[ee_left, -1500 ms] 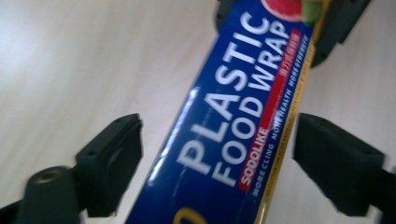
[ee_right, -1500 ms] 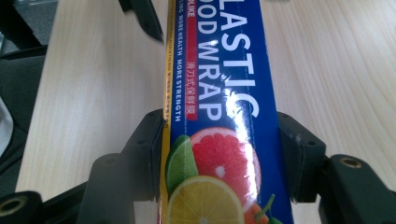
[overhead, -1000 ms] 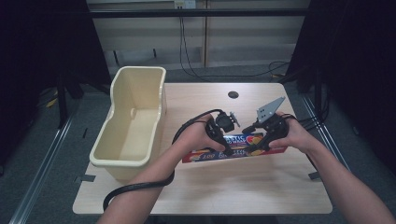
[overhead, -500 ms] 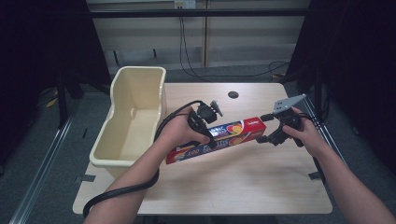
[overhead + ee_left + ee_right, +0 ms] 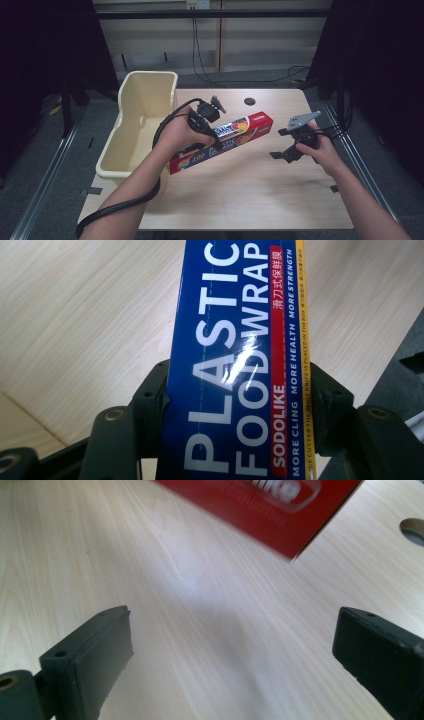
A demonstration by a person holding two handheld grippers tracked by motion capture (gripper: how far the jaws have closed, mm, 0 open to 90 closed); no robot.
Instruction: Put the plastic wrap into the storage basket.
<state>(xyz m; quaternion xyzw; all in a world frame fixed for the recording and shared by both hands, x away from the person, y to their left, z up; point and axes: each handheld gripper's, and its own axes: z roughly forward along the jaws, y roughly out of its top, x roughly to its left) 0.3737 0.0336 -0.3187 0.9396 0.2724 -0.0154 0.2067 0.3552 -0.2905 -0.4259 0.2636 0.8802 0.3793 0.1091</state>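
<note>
Bare table near side; tub blocking left.

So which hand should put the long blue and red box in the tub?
Probably the left. The left gripper is shut on the long blue and red cardboard box, beside the cream plastic tub. The right gripper is open, holding nothing.

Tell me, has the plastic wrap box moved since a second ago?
Yes. The plastic wrap box, clamped in the left tongs, has shifted left toward the cream bin, and the right tongs have let go.
</note>
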